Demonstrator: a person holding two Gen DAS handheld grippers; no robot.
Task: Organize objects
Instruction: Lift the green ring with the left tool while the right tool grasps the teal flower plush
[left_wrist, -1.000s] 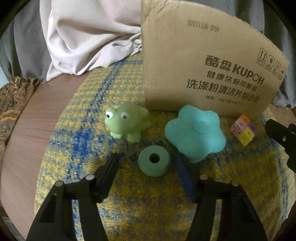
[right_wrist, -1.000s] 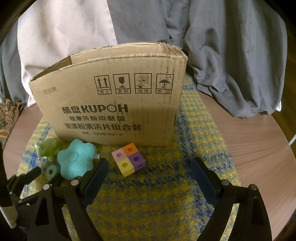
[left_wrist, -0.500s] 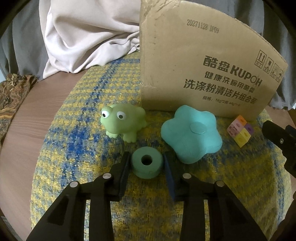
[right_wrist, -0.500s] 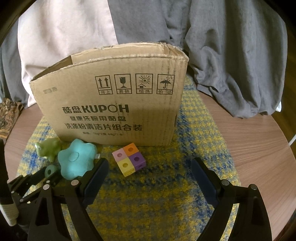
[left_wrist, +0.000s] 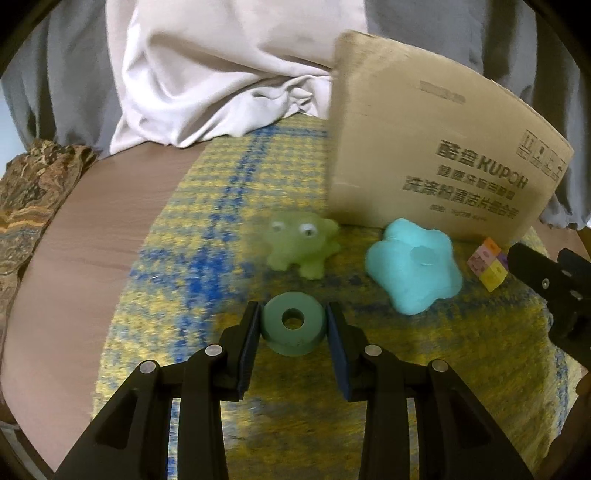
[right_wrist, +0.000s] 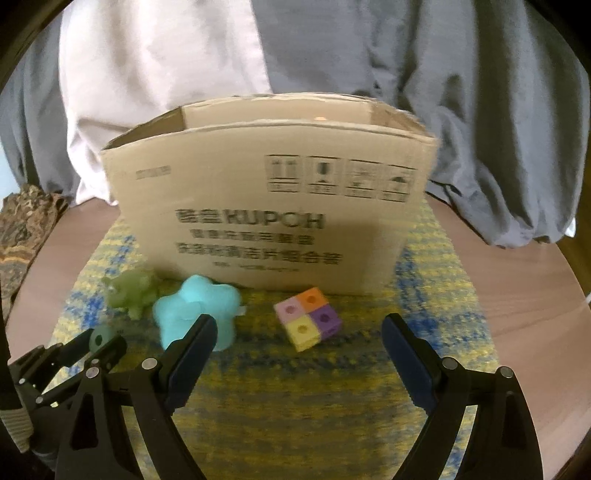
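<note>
Both tongs are being held low over the yellow-and-blue mat (left_wrist: 207, 236). By the left gripper (left_wrist: 292, 325) a dark green ring (left_wrist: 292, 326) is being clamped, a pad pressing on each side. Nothing is being gripped by the right gripper (right_wrist: 299, 334), whose jaws are being kept wide apart; the four-coloured cube block (right_wrist: 308, 323) is lying just beyond them. Farther back, a green frog (left_wrist: 301, 243) and a teal star-shaped toy (left_wrist: 413, 266) are being backed by the cardboard box (right_wrist: 266, 221).

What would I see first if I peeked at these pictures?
Probably the left claw squeezing a green ring on the yellow-and-blue cloth. Behind it sit a frog and a blue star, with a big cardboard box at the back.
</note>
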